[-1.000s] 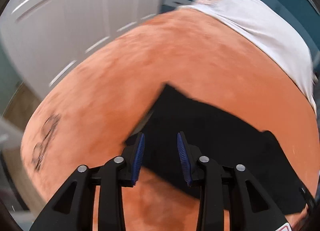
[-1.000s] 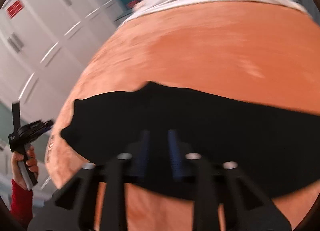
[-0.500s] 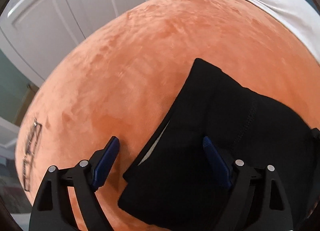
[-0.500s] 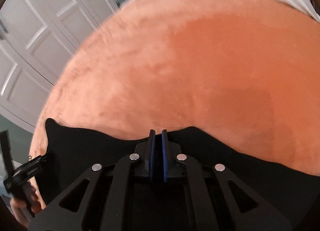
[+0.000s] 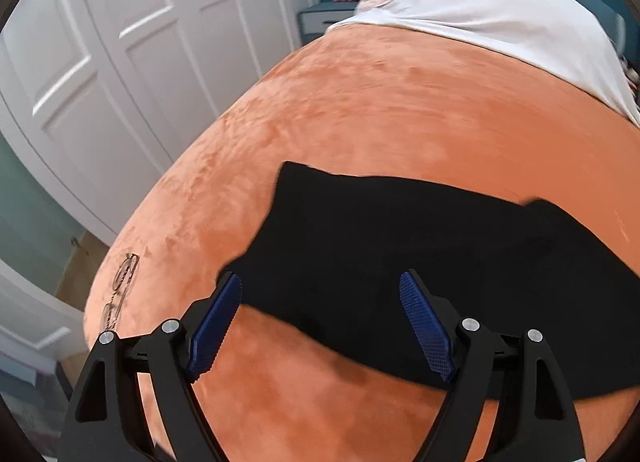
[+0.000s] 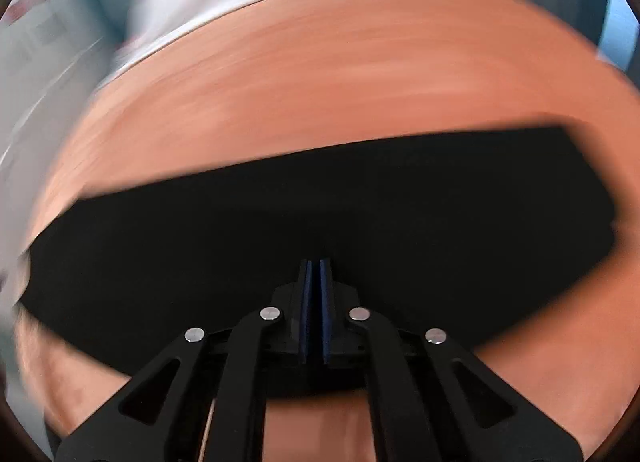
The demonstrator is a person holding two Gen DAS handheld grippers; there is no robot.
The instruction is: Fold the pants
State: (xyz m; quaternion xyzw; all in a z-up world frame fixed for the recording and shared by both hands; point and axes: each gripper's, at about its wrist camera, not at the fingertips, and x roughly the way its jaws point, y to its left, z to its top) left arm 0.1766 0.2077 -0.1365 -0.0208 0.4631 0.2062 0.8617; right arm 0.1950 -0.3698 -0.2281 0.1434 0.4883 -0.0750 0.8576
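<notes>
Here we see the orange bed cover (image 5: 360,110) bearing the black pants (image 5: 420,254), laid flat so folds hold. Our left gripper (image 5: 320,322) hovers spread, jaws closing slightly, gripping nothing; our right gripper (image 6: 316,314) shows its jaws nearly together and just parting, apparently empty.

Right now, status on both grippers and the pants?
Left gripper wide, closing, empty. Right gripper nearly shut, opening, grip unclear. Black pants flat on orange blanket. Glasses lie clear.
</notes>
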